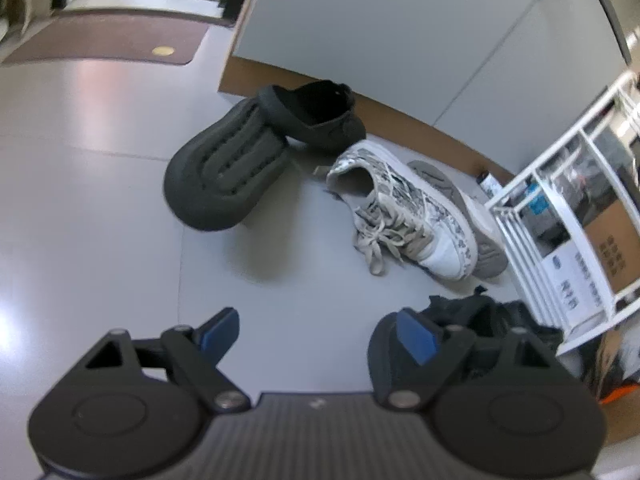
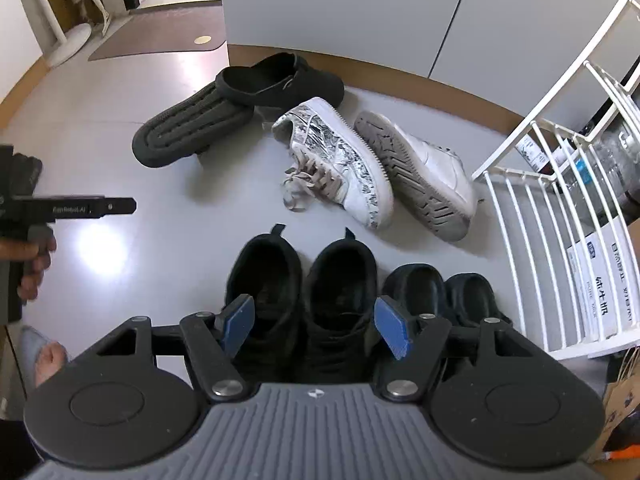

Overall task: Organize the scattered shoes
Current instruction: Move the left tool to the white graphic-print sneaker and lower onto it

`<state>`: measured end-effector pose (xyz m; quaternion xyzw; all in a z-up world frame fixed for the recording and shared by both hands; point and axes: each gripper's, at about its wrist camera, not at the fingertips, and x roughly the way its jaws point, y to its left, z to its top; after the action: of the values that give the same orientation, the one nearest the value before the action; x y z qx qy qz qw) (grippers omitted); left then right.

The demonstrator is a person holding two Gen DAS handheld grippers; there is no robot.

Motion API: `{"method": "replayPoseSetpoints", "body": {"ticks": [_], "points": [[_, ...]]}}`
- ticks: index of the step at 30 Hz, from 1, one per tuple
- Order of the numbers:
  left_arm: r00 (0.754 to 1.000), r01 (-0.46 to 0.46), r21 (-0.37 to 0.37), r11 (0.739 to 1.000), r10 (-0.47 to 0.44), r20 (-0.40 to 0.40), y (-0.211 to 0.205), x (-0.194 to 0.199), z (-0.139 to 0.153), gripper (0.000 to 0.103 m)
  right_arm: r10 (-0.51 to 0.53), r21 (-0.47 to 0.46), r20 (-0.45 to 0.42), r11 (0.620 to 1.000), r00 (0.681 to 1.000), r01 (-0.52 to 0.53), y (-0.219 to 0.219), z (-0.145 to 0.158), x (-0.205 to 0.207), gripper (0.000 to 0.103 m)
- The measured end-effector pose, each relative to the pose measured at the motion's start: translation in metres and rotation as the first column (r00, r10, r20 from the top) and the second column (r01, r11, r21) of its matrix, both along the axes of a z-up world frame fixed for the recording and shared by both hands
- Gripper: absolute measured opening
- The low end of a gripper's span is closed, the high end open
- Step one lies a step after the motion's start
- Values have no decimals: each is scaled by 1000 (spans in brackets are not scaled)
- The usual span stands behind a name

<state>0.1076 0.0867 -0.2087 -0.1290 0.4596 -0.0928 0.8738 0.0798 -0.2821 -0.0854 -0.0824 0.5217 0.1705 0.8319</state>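
Left tool (image 1: 316,338) wide open, empty; gray clog (image 1: 228,168) ahead-left, long axis probably toward it; right tool (image 2: 316,328) open, empty.

The grey floor (image 2: 120,128) carries all the shoes. Far off, by the brown skirting, a dark clog (image 2: 280,80) rests its heel end over the upturned ribbed sole of its mate (image 2: 188,136). Just right of them a white patterned sneaker (image 2: 340,160) stands upright, laces loose, touching a second white sneaker (image 2: 424,176) tipped on its side with the tread showing. Nearer, a pair of black sneakers (image 2: 304,280) stands side by side, and a pair of dark slip-ons (image 2: 440,292) sits right beside them. A white wire rack (image 2: 532,240) stands on the floor at the right, a brown mat (image 2: 160,44) at the far left
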Motion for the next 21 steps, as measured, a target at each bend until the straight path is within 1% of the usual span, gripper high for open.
{"method": "replayPoseSetpoints", "body": {"ticks": [3, 6, 8, 9, 11, 12, 14, 15, 16, 17, 19, 21], "points": [[1000, 8, 35, 999, -8, 9, -4, 8, -2, 87, -1, -13, -5, 1000, 1000, 1, -7, -9, 4, 71], [999, 25, 87, 996, -27, 22, -15, 25, -5, 85, 9, 14, 34, 1000, 999, -10, -9, -14, 7, 72], [997, 67, 123, 990, -72, 36, -28, 36, -6, 85, -16, 54, 45, 998, 999, 14, -11, -23, 10, 72], [994, 95, 149, 984, -103, 43, -35, 42, -6, 85, -39, 81, 41, 996, 998, 35, -13, -29, 11, 72], [982, 159, 223, 962, -179, 69, -55, 56, -9, 84, -75, 132, 12, 988, 997, 73, -15, -46, 12, 72], [975, 180, 243, 953, -205, 82, -62, 60, -10, 84, -76, 145, 7, 987, 997, 74, -16, -52, 11, 72], [966, 207, 259, 944, -239, 101, -70, 67, -12, 83, -76, 166, 5, 983, 997, 74, -16, -62, 10, 72], [958, 233, 262, 937, -268, 106, -75, 72, -15, 79, -76, 173, 21, 982, 997, 72, -16, -67, 9, 72], [950, 269, 248, 931, -299, 90, -82, 81, -21, 74, -85, 185, 39, 980, 996, 76, -17, -73, 7, 72], [947, 286, 249, 925, -313, 76, -87, 87, -27, 67, -95, 201, 52, 976, 994, 83, -20, -77, 6, 72], [941, 312, 258, 914, -335, 50, -97, 98, -38, 66, -107, 228, 66, 969, 992, 89, -26, -84, 2, 72], [932, 329, 299, 896, -359, 49, -108, 107, -48, 63, -127, 259, 87, 961, 988, 101, -35, -92, -4, 72]]}}
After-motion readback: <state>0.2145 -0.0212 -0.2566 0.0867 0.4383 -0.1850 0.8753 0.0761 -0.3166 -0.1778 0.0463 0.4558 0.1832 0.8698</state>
